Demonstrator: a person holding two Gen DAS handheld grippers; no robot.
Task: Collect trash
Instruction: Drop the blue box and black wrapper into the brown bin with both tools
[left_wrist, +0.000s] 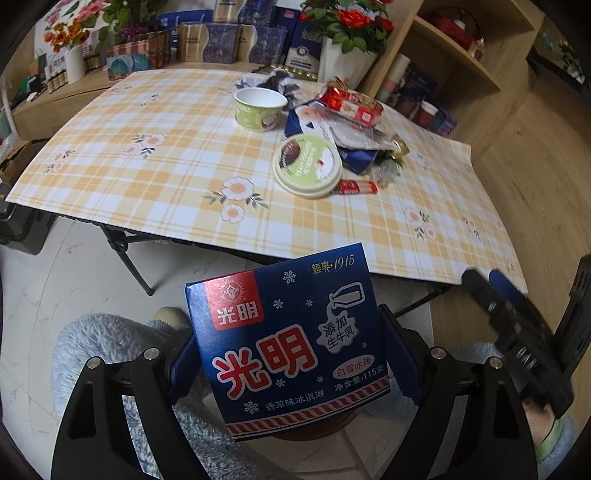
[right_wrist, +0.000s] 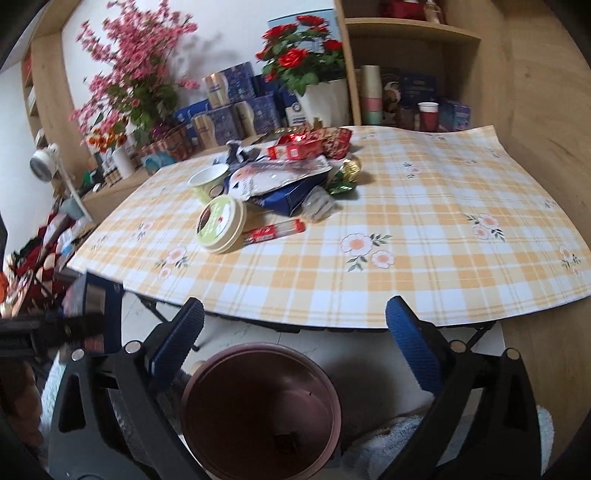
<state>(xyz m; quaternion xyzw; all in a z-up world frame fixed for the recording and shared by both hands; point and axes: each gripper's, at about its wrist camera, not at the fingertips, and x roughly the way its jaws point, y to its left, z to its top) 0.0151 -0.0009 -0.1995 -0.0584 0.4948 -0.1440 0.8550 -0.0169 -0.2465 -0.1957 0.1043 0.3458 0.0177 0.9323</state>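
My left gripper (left_wrist: 288, 325) is shut on a blue ice-cream box (left_wrist: 291, 343) with red and white lettering, one pad on each side of it. It holds the box upright in front of the table edge, over the rim of a brown bin (left_wrist: 314, 434). In the right wrist view my right gripper (right_wrist: 295, 314) stands open and empty above that round brown bin (right_wrist: 258, 406), which has a small dark scrap at its bottom. More trash lies on the table: a green paper cup (right_wrist: 208, 182), a green round lid (right_wrist: 221, 223), a red stick wrapper (right_wrist: 275, 232) and a heap of wrappers (right_wrist: 291, 173).
The yellow checked tablecloth (right_wrist: 424, 240) covers a folding table with black legs. Boxes and potted flowers (right_wrist: 303, 62) line the wall behind it, and a wooden shelf (left_wrist: 461, 55) stands at the right. A person's fluffy blue garment (left_wrist: 103, 343) lies beside the bin.
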